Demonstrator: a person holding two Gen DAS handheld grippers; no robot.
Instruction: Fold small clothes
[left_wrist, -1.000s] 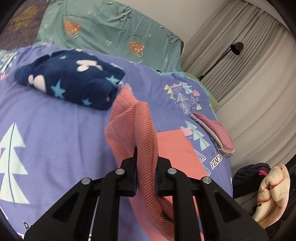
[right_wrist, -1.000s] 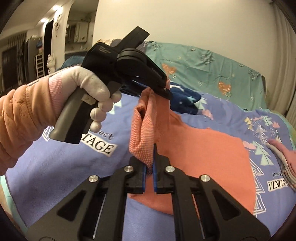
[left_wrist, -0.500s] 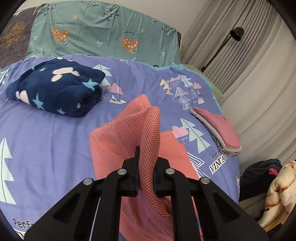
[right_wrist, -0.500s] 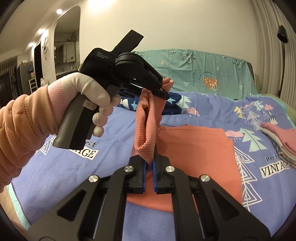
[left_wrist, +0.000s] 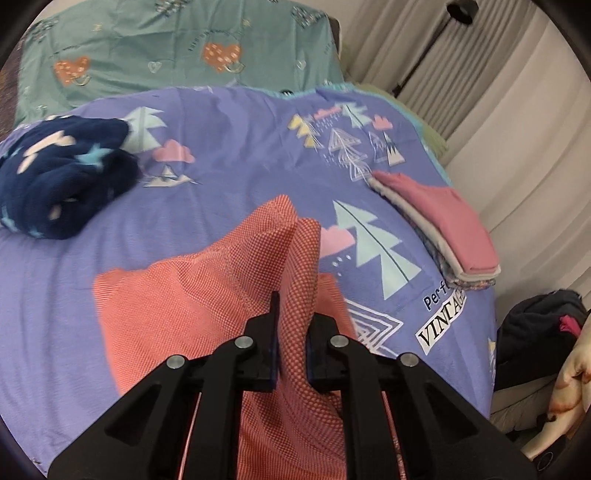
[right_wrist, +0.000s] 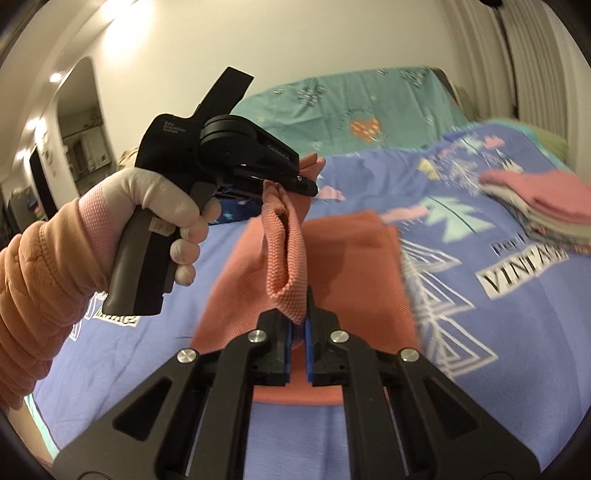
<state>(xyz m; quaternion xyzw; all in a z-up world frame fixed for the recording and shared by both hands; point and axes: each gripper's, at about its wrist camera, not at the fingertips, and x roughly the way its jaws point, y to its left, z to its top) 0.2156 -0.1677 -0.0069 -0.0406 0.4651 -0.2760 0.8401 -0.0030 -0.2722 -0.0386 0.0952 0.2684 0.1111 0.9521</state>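
Coral waffle-knit garment (left_wrist: 207, 295) lay mid-bed on the purple tree-print bedspread (left_wrist: 229, 177), one edge lifted off the bed between both tools. Left gripper (left_wrist: 291, 354): jaws closed tight on a doubled ridge of the knit, fabric bunched between them and running out toward 12 o'clock. Right gripper (right_wrist: 298, 343): jaws pinched nearly together on the other end of that edge, only a thin gap filled by cloth.

Change over the last second: the lifted edge travelled toward 12 o'clock, across the flat lower layer. The navy star-print fleece bundle (left_wrist: 62, 181) slid out to 10 o'clock in the left view, and the stack of folded pink and grey clothes (left_wrist: 443, 229) came closer at 2 o'clock. Both views were motion-blurred, so the carry was probably under way.

Reading: mid-fold, top half being brought over the bottom half. Likely next is lowering the edge onto the far hem and letting go, aligned with the lower layer. Risk: the slack loop between the grippers could land creased.

Gloved left hand (right_wrist: 159, 206) gripped the tool handle, at 9 o'clock in the right view.
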